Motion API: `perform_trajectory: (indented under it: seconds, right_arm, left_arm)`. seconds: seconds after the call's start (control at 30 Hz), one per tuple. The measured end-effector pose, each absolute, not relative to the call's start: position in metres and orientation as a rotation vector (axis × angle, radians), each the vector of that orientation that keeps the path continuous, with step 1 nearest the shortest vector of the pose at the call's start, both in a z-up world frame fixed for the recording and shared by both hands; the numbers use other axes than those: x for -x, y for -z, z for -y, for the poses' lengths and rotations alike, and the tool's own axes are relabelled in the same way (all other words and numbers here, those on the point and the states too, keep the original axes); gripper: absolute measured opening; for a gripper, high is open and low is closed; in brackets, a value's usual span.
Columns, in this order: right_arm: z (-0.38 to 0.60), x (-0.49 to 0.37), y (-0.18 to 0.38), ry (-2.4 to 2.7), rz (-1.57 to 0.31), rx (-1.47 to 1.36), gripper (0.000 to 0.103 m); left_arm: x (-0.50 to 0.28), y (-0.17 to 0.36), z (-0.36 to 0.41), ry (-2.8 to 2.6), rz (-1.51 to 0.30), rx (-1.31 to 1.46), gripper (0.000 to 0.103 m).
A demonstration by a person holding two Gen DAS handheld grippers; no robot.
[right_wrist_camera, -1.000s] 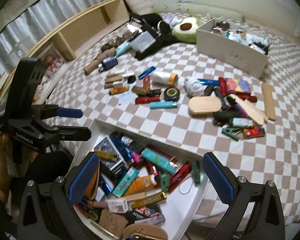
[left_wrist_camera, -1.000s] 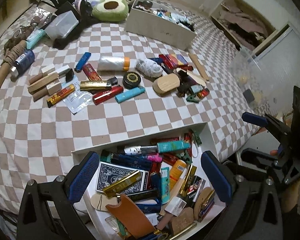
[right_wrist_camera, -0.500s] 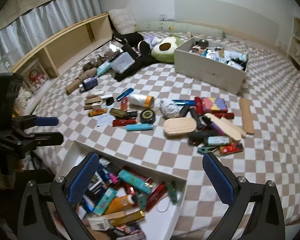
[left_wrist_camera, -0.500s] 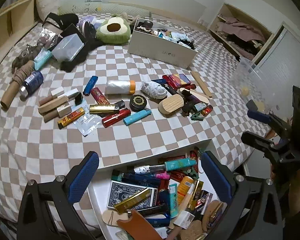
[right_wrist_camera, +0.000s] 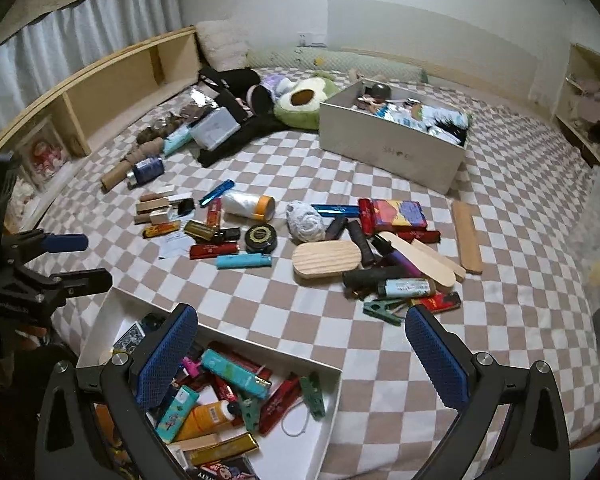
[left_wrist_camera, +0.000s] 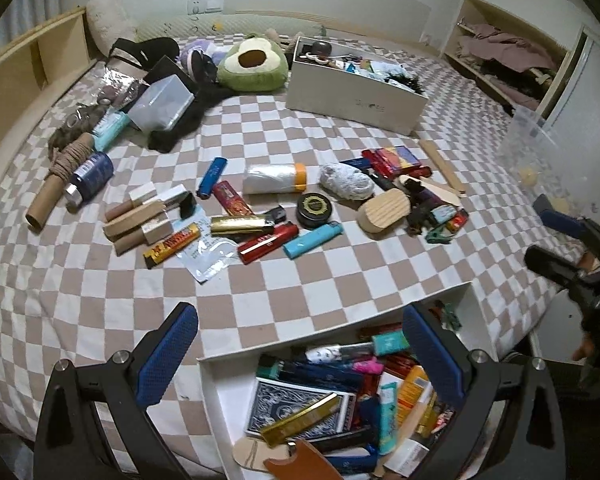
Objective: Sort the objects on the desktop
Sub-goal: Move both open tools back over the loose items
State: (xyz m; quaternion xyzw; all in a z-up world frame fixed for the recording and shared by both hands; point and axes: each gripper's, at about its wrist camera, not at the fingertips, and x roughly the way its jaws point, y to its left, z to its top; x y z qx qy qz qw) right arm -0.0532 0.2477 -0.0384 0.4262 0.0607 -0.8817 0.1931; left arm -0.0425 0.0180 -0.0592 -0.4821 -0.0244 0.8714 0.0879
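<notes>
Many small objects lie on a checkered bedspread: a light blue lighter (left_wrist_camera: 312,240) (right_wrist_camera: 244,260), a red lighter (left_wrist_camera: 268,243), a round black tin (left_wrist_camera: 314,210) (right_wrist_camera: 261,237), an oval wooden block (left_wrist_camera: 384,211) (right_wrist_camera: 326,258), and wooden sticks (right_wrist_camera: 466,237). A white shallow box (left_wrist_camera: 220,392) (right_wrist_camera: 332,392) at the near edge holds several lighters, tubes and a card deck (left_wrist_camera: 300,406). My left gripper (left_wrist_camera: 300,356) is open and empty above that box. My right gripper (right_wrist_camera: 300,356) is open and empty above the box's right end.
A tall white box (left_wrist_camera: 356,96) (right_wrist_camera: 392,148) of items stands at the back. An avocado plush (left_wrist_camera: 254,64), a clear plastic case (left_wrist_camera: 162,102), a cardboard tube (left_wrist_camera: 56,184) and a blue can (left_wrist_camera: 88,176) lie at the back left. A wooden shelf (right_wrist_camera: 100,100) runs along the left.
Both grippers have pulled back and tilted up, so the shallow box sits lower in each view and more of the bed and room shows. Both stay open and empty.
</notes>
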Motion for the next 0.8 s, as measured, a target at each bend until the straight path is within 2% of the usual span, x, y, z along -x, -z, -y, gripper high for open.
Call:
perform_trajectory:
  seconds: [0.5, 0.8]
  right_arm:
    - [-0.256, 0.071, 0.053, 2.596, -0.314, -1.199, 0.103]
    - [-0.269, 0.088, 0.056, 2.595, -0.204, -1.273, 0.103]
  left_arm:
    - [0.059, 0.064, -0.013, -2.642, 0.108, 1.467, 0.103]
    - [0.069, 0.065, -0.002, -2.681, 0.122, 1.481, 0.103]
